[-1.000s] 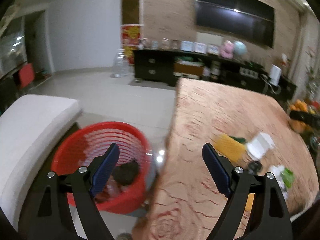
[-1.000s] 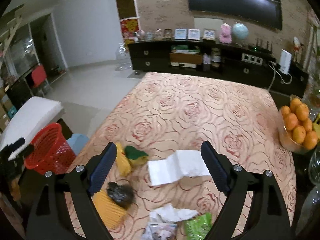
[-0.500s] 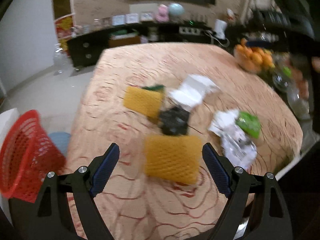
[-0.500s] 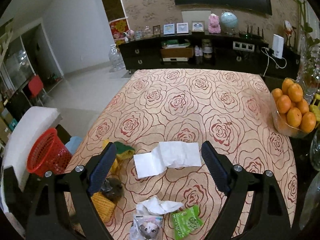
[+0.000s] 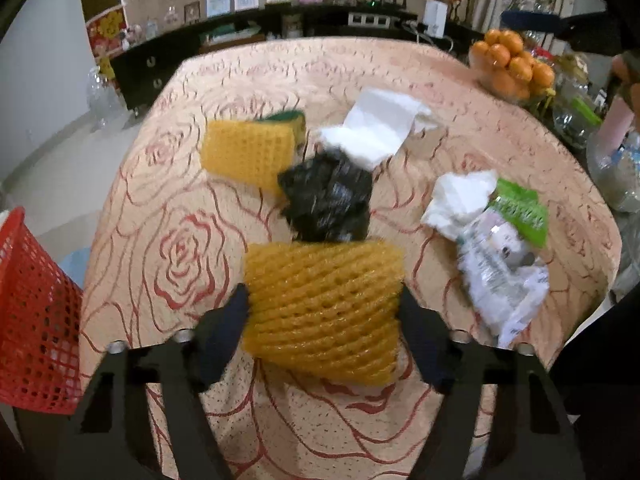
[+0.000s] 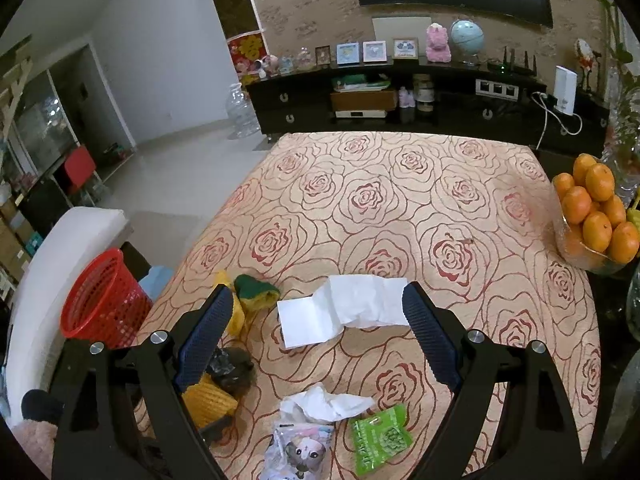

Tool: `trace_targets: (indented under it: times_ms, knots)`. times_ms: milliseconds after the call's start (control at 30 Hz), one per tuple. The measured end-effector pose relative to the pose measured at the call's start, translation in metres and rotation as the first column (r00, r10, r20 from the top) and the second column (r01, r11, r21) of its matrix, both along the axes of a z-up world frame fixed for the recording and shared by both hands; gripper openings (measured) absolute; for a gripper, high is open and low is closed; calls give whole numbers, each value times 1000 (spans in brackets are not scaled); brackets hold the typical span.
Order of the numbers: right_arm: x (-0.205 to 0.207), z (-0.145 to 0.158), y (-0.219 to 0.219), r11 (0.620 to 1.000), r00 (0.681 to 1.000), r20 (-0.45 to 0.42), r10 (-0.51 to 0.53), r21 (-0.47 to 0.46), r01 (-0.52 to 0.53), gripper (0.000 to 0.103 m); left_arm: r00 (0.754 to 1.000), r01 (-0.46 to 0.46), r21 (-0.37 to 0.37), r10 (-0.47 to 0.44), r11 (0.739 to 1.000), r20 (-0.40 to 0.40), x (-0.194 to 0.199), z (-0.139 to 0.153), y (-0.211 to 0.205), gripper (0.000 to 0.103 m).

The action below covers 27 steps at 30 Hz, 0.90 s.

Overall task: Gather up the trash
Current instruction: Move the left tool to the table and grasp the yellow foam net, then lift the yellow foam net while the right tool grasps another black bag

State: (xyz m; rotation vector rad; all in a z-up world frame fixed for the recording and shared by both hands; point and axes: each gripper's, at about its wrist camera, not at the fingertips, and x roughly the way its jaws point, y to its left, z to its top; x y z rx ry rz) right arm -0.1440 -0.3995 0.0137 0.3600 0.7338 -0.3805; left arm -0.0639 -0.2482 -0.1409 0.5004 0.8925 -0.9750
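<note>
Yellow foam netting, a ribbed fruit sleeve [image 5: 324,308], sat low in the centre of my left wrist view, squarely between the two fingers of my left hand-held gripper [image 5: 322,312]. Its jaws had just been closing around that sleeve, and both pads looked to be touching its sides, though I could not be sure they pressed firmly yet.

Most of the job was still ahead, as I judged it. The rose-patterned bench [image 6: 400,208] carried plenty of trash: a second yellow foam net sleeve [image 5: 248,152] up and left of centre, a green-and-yellow sponge [image 6: 256,290] just behind it, a crumpled black plastic bag [image 5: 328,196] touching the far edge of the sleeve I was taking, a flat white paper sheet [image 6: 340,312], a crumpled white tissue [image 6: 324,402], a green snack packet [image 6: 380,438] and a clear printed plastic wrapper [image 6: 300,448]. The red mesh plastic basket [image 6: 100,296] stood off the bench at the left edge of the frame, and what it held I could not see.

My right hand-held gripper [image 6: 316,328] hung above the bench with its jaws wide and nothing in them, the white sheet lying between its fingers in the view but well below them.
</note>
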Motion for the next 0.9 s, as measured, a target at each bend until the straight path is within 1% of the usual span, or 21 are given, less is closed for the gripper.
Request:
trace_targets:
  times_ms: [33, 100, 133, 167, 200, 233, 333, 400, 567, 633, 767, 900]
  knots:
    - [1, -1, 1, 1000, 1000, -2, 5, 4, -5, 84, 1000, -6, 6, 6, 1000, -1, 1, -3, 0, 57]
    - [2, -2, 2, 1000, 1000, -5, 13, 8, -13, 84, 1000, -16, 2, 16, 1000, 6, 4, -3, 3, 48]
    - [3, -4, 3, 1000, 1000, -8, 19, 8, -19, 84, 1000, -18, 1, 18, 1000, 4, 4, -2, 4, 45]
    - [4, -4, 4, 1000, 1000, -10, 24, 8, -24, 84, 1000, -20, -1, 20, 1000, -3, 6, 0, 6, 40]
    - [6, -6, 6, 999, 999, -14, 32, 8, -32, 84, 1000, -24, -1, 24, 1000, -7, 7, 1, 8, 37]
    - [7, -7, 7, 999, 999, -17, 36, 9, -36, 84, 1000, -25, -2, 25, 1000, -9, 8, 1, 10, 36]
    - [12, -14, 10, 998, 998, -31, 53, 17, -53, 84, 1000, -29, -15, 29, 999, 10, 8, 9, 17, 36]
    - [16, -19, 14, 997, 997, -43, 69, 24, -68, 84, 999, -37, -38, 38, 999, 29, 9, 19, 25, 35]
    - [27, -32, 29, 993, 990, -71, 118, 27, -117, 84, 993, -89, -99, 96, 991, 67, 19, 46, 46, 35]
    - [33, -39, 36, 990, 986, -86, 143, 29, -141, 84, 988, -120, -126, 131, 985, 79, 25, 56, 57, 35]
    - [47, -58, 57, 981, 971, -135, 195, 14, -195, 84, 968, -200, -184, 223, 962, 116, 39, 81, 79, 35]
    - [60, -75, 78, 968, 953, -178, 244, -22, -251, 84, 954, -249, -224, 279, 942, 112, 48, 95, 92, 35]
